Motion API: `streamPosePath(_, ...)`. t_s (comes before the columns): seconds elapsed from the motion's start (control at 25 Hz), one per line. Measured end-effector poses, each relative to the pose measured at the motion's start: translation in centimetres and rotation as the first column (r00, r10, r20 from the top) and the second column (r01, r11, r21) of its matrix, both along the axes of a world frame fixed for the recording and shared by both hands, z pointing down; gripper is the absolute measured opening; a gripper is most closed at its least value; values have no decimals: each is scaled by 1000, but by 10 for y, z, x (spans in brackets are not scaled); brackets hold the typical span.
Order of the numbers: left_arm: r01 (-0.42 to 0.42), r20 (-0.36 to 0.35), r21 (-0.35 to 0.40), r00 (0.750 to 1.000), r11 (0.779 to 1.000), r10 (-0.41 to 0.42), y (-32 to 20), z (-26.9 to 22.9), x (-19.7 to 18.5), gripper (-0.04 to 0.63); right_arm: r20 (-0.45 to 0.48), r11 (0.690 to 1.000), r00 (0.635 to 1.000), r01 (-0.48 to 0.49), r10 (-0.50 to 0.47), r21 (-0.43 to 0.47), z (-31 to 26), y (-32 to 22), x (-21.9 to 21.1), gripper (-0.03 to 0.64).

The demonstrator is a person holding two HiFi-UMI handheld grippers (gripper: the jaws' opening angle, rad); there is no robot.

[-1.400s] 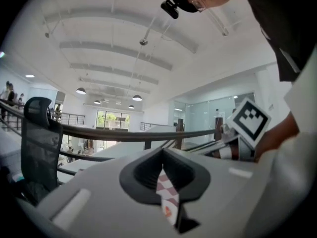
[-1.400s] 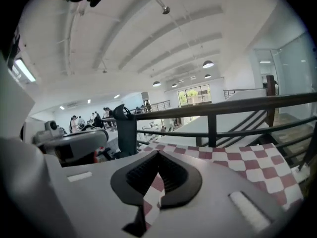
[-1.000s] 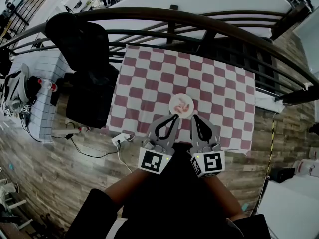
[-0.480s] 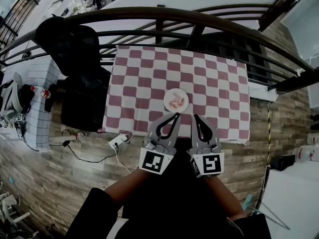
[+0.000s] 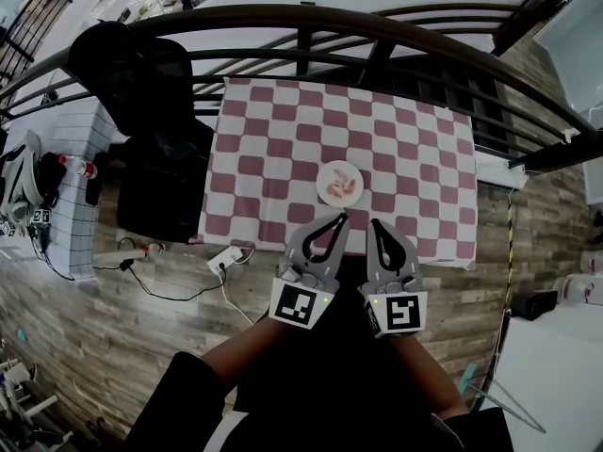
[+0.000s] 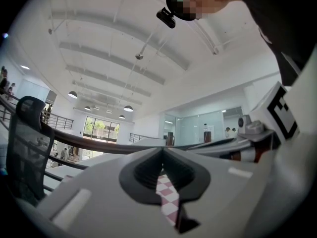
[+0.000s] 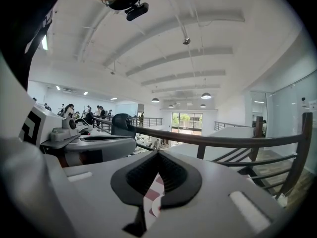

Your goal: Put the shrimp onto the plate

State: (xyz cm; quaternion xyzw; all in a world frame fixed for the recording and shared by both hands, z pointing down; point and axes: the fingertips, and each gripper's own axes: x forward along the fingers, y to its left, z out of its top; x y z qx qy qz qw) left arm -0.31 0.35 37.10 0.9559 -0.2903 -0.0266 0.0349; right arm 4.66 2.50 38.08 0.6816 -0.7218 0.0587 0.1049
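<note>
Head view, pink shrimp (image 5: pixel 341 189) on round plate (image 5: pixel 323 177), left tongs (image 5: pixel 339 219) and right tongs (image 5: pixel 373 223) clenched

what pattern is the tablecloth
Dark red and white checks on the fabric tablecloth, clearest in the head view.

Wood-plank floor (image 5: pixel 94 347); curved dark railing (image 5: pixel 283 13) on far side; black chair (image 5: pixel 137 69) far left; white ceiling (image 7: pixel 223 33) with pendant lamps (image 7: pixel 206 95).

I watched a bright, evenly lit hall: ceiling lamps (image 7: pixel 205 95) and a daylit window (image 7: pixel 185 120) glowed near centre in the right gripper view. Fisheye distortion bowed the railing (image 5: pixel 311 17) at 12 o'clock in the head view; corners fell black, foreground soft.
</note>
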Motion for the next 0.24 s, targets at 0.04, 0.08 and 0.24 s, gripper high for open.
streamPosePath(0.04,4,-9,-9,1000,1000,-4,0,1,0,8,-4,1000,1000,0,0,-4,1,1,1,-2)
streamPosePath(0.08,7,-18,-17,1000,1000,-8,0,2,0,8,-8,1000,1000,0,0,-6,1,1,0,-2)
streamPosePath(0.24,12,-33,-25,999,1000,-13,-1,1,-5,8,-22,1000,1000,13,-13,-9,2,-1,-8,-2)
